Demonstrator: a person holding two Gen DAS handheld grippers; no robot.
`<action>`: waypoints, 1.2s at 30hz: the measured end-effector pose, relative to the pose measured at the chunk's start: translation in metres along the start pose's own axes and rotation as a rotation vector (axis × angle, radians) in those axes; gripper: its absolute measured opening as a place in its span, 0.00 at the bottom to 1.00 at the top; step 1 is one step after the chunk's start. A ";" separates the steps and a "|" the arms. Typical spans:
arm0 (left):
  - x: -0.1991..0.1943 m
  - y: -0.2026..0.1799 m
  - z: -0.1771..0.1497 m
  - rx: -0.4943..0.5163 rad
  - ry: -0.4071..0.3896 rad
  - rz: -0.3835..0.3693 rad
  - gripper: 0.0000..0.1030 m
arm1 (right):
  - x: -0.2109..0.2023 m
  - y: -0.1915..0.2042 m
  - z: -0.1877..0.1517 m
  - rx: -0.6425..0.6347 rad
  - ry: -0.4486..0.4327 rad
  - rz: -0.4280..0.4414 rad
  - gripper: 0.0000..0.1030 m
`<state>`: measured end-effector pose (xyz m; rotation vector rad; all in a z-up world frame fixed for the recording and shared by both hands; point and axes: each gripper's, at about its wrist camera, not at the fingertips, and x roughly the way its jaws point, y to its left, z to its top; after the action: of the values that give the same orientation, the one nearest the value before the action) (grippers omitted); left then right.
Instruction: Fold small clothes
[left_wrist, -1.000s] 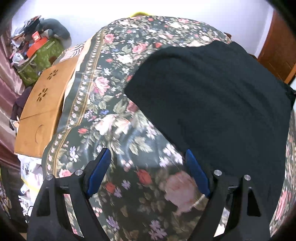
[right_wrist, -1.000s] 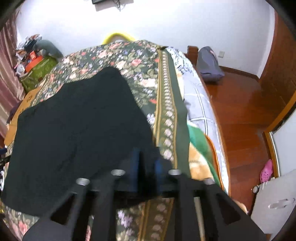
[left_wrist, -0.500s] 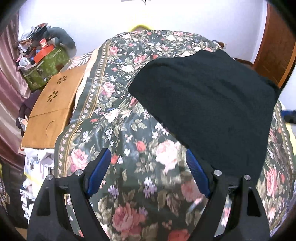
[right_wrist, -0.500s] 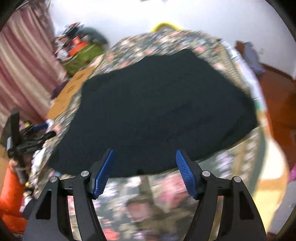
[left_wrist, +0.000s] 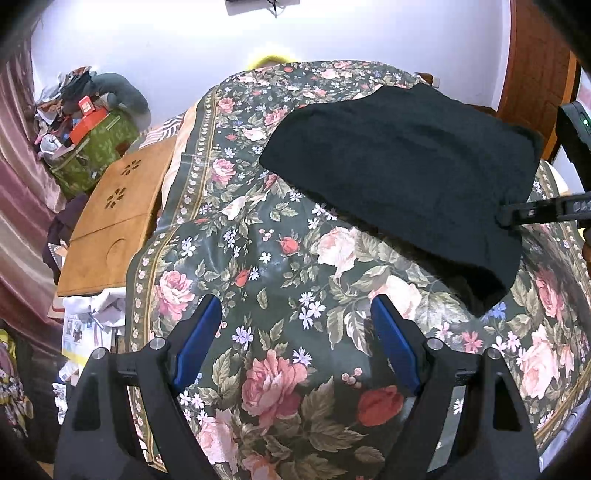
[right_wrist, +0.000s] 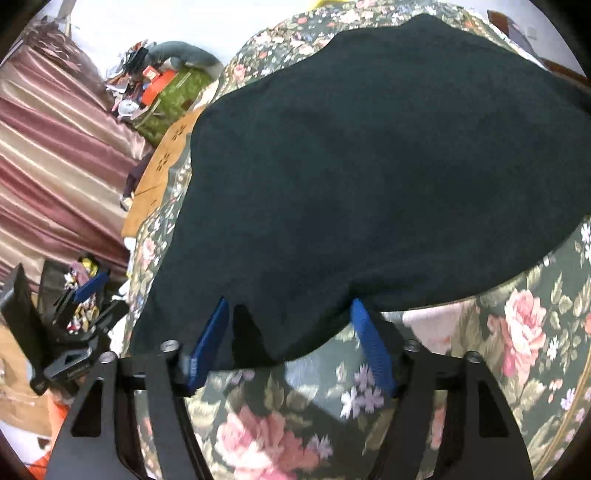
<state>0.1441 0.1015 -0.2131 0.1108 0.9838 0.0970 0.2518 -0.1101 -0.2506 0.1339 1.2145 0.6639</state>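
A black garment (left_wrist: 402, 166) lies flat on a floral bedspread (left_wrist: 280, 280); it fills the right wrist view (right_wrist: 362, 166). My left gripper (left_wrist: 295, 347) is open and empty, over bare bedspread, short of the garment's near left edge. My right gripper (right_wrist: 291, 339) is open; the garment's near edge lies between its blue fingers (right_wrist: 210, 339), not clamped. The right gripper's body shows at the right rim of the left wrist view (left_wrist: 543, 212). The left gripper shows at the left of the right wrist view (right_wrist: 88, 291).
A wooden lap table (left_wrist: 114, 221) leans at the bed's left side. A green bag with clutter (left_wrist: 92, 144) stands by the pink curtain (right_wrist: 55, 166). Papers lie on the floor (left_wrist: 85, 325). A wooden door (left_wrist: 535, 55) is at far right.
The right gripper let go of the garment, opened and swung left to its near edge. The left gripper pulled back from the garment, staying open.
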 end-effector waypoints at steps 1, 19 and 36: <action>0.002 0.001 0.001 -0.007 0.003 -0.002 0.80 | -0.001 0.004 -0.002 -0.029 -0.011 -0.019 0.42; 0.026 -0.023 0.068 -0.072 0.001 -0.127 0.80 | -0.057 -0.060 -0.035 -0.090 -0.032 -0.115 0.09; 0.096 -0.074 0.133 -0.139 0.123 -0.516 0.69 | -0.080 -0.099 -0.048 -0.009 -0.047 -0.219 0.26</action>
<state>0.3102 0.0347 -0.2297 -0.2805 1.0976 -0.3046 0.2337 -0.2447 -0.2457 0.0084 1.1614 0.4726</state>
